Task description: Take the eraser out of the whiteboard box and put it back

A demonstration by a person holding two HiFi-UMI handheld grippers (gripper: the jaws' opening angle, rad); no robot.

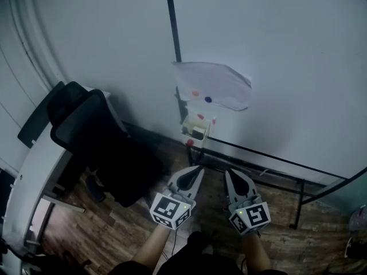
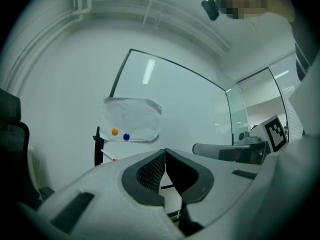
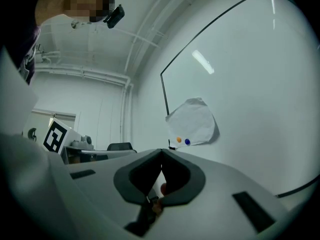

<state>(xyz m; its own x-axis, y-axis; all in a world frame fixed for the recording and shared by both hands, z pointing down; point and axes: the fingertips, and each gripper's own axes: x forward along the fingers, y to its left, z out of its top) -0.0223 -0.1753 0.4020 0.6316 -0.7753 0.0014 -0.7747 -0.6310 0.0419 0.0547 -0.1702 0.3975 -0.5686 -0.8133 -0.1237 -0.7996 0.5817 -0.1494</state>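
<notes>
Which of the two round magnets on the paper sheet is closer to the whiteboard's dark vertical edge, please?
The orange magnet; the blue magnet sits just beyond it.

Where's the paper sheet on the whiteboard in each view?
Head view: paper sheet just right of centre, a little above the middle.
Left gripper view: paper sheet left of centre, about mid-height.
Right gripper view: paper sheet right of centre, about mid-height.
Shared landmark: the blue magnet near the sheet's lower edge, just right of an orange magnet in all three views.
</notes>
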